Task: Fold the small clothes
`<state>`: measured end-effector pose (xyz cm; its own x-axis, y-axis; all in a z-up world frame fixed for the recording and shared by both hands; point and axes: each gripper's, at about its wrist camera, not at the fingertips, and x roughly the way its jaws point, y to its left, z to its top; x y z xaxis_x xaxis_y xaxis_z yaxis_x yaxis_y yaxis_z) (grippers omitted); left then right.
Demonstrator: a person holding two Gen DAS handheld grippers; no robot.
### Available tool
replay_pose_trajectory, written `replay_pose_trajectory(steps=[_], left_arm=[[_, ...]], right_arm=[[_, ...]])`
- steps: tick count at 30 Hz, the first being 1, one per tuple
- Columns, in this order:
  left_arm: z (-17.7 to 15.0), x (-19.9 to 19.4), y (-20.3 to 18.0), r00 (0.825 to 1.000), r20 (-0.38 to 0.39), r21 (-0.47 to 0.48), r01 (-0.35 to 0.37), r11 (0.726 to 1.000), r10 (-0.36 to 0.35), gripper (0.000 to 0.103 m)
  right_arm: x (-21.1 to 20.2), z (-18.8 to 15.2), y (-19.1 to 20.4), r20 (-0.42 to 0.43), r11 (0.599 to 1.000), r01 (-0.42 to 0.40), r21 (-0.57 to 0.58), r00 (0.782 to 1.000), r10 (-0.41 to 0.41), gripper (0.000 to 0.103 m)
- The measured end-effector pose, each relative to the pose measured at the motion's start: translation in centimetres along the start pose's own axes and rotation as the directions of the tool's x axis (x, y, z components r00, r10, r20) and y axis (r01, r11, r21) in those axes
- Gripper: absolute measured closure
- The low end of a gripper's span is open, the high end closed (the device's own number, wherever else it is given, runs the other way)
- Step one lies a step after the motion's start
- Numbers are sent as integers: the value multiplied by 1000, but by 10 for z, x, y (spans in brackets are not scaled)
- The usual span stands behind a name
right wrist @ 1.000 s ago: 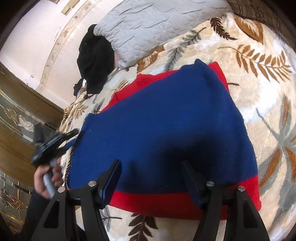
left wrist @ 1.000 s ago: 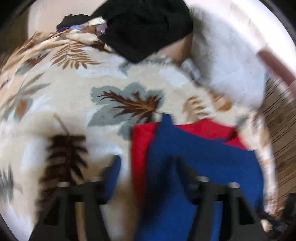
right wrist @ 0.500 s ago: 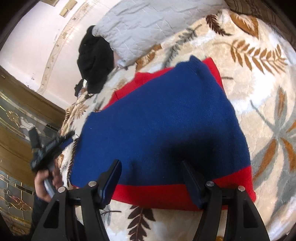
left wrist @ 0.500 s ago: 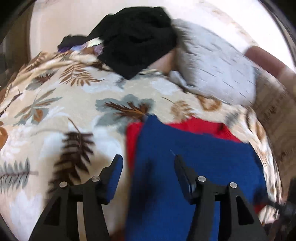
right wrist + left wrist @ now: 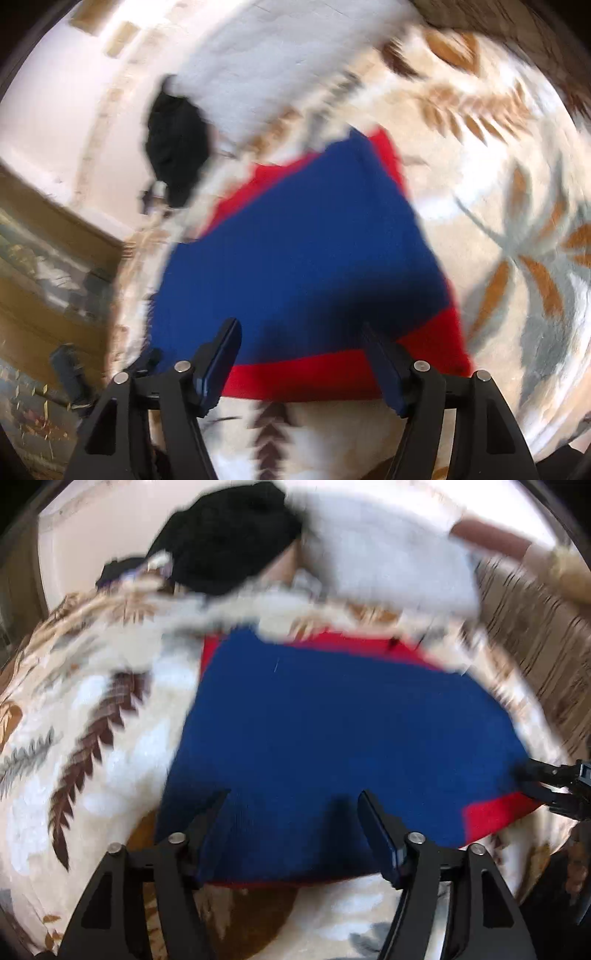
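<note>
Sweater (image 5: pixel 332 716) lies flat on the blanket (image 5: pixel 74 701), just ahead of both your wide-open, empty grippers, left (image 5: pixel 295 830) and right (image 5: pixel 301 354), each over its near edge.

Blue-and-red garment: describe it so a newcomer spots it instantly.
Start at the leaf-print blanket covering the bed, below the grey pillow and black clothing heap. The blue-and-red garment lies flat in front of both open grippers. It is the only bright item: blue knit panel, red borders.
</note>
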<state>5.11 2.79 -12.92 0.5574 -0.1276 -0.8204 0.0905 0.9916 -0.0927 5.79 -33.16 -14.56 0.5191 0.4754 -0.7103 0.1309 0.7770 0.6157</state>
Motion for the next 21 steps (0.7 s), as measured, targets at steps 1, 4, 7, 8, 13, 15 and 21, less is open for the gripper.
replay_pose_trajectory(steps=[1, 4, 7, 8, 13, 15, 21], left_arm=[[-3, 6, -2, 1000, -10, 30, -28, 999, 28, 33], [-2, -7, -10, 998, 15, 70, -55, 996, 55, 33], [6, -27, -13, 996, 82, 53, -41, 998, 37, 33], [7, -30, -14, 995, 94, 57, -47, 997, 42, 33], [8, -22, -11, 995, 74, 61, -75, 995, 70, 32], [4, -8, -6, 996, 29, 49, -89, 995, 88, 32], [-1, 2, -3, 995, 9, 40, -96, 995, 96, 31]], right_arm=[[-5, -1, -1, 19, 1000, -18, 10, 1000, 18, 33], [-20, -3, 7, 33, 1000, -24, -9, 999, 24, 33], [-29, -2, 19, 48, 998, -41, -53, 998, 44, 33], [-31, -1, 21, 52, 997, -46, -58, 997, 49, 33], [-26, 21, 36, 33, 993, -83, -88, 996, 86, 33], [-18, 33, 40, 7, 989, -114, -95, 993, 115, 32], [44, 94, 39, -136, 980, -199, -23, 972, 194, 31]])
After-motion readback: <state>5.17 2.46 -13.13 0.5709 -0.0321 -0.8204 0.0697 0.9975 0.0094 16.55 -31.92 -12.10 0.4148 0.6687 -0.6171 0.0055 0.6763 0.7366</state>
